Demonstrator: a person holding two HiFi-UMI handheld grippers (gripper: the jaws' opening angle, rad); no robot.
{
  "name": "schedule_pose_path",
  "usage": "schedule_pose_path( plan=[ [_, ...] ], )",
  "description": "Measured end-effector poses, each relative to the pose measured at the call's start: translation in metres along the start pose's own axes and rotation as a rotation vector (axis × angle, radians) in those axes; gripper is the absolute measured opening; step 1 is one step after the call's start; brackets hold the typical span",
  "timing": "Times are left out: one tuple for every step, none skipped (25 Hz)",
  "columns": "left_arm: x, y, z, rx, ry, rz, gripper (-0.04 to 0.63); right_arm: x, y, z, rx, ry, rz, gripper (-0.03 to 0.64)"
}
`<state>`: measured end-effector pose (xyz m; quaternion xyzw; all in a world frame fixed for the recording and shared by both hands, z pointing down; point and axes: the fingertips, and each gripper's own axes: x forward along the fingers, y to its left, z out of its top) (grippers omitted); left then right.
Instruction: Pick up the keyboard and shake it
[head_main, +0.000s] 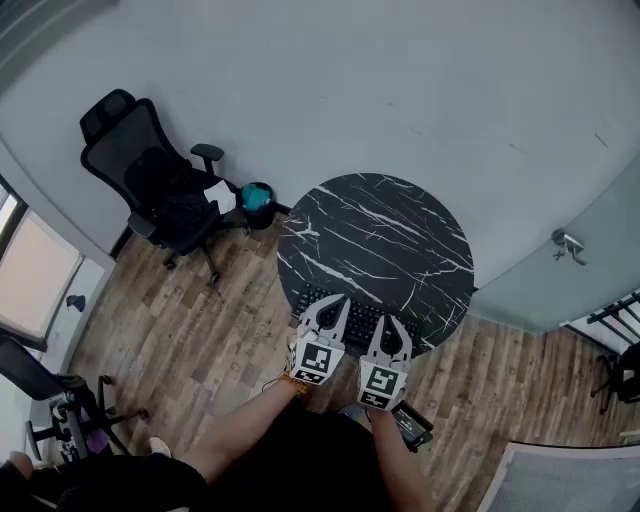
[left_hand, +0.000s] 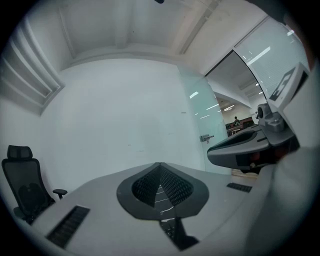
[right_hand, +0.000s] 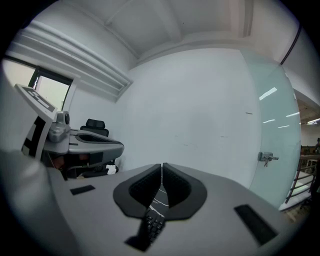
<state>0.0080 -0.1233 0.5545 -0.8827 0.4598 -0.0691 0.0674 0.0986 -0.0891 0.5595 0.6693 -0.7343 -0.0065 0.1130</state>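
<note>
Two hand-held grippers sat side by side at the near edge of a round black marble table (head_main: 380, 230), in the centre of the head view. The left gripper (head_main: 333, 303) had its jaws pressed fully together. The right gripper (head_main: 393, 325) was closed too, with only a thin slit between its jaws. A black keyboard (head_main: 362, 318) lay flat on the table's near rim, partly covered by both grippers. Each gripper view showed its keys just below the closed jaw tips, but not whether either pair pinched it.

A black office chair (head_main: 150, 185) stood at upper left on the wooden floor (head_main: 200, 330), well apart from the table. A small dark bin (head_main: 256, 197) with teal contents sat between the chair and the table. A glass door with a metal handle (head_main: 566, 242) filled the right side. A dark handheld device (head_main: 412, 425) showed just below the right gripper.
</note>
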Motion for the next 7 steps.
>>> schedule_pose_path(
  plan=[
    [-0.0001, -0.0002, 0.0002, 0.0, -0.001, 0.0, 0.014, -0.0002, -0.0001, -0.0003, -0.002, 0.001, 0.0, 0.035],
    [0.0001, -0.0002, 0.0002, 0.0, -0.001, 0.0, 0.014, -0.0001, -0.0003, -0.0005, -0.002, 0.003, 0.001, 0.035],
    [0.0006, 0.0001, -0.0002, -0.001, 0.0, 0.002, 0.014, 0.0002, -0.0004, -0.0006, -0.001, 0.003, 0.003, 0.035],
    [0.0012, 0.0005, -0.0007, -0.002, 0.002, 0.003, 0.014, 0.0007, -0.0006, -0.0006, 0.0, 0.003, 0.005, 0.035],
    [0.0017, 0.001, -0.001, -0.003, 0.003, 0.005, 0.014, 0.0013, -0.0007, -0.0006, 0.001, 0.003, 0.006, 0.035],
    [0.0023, 0.0014, -0.0014, -0.003, 0.004, 0.006, 0.014, 0.0019, -0.0009, -0.0006, 0.002, 0.003, 0.008, 0.035],
    [0.0028, 0.0017, -0.0017, -0.004, 0.006, 0.007, 0.014, 0.0025, -0.0012, -0.0007, 0.003, 0.003, 0.01, 0.035]
  ],
)
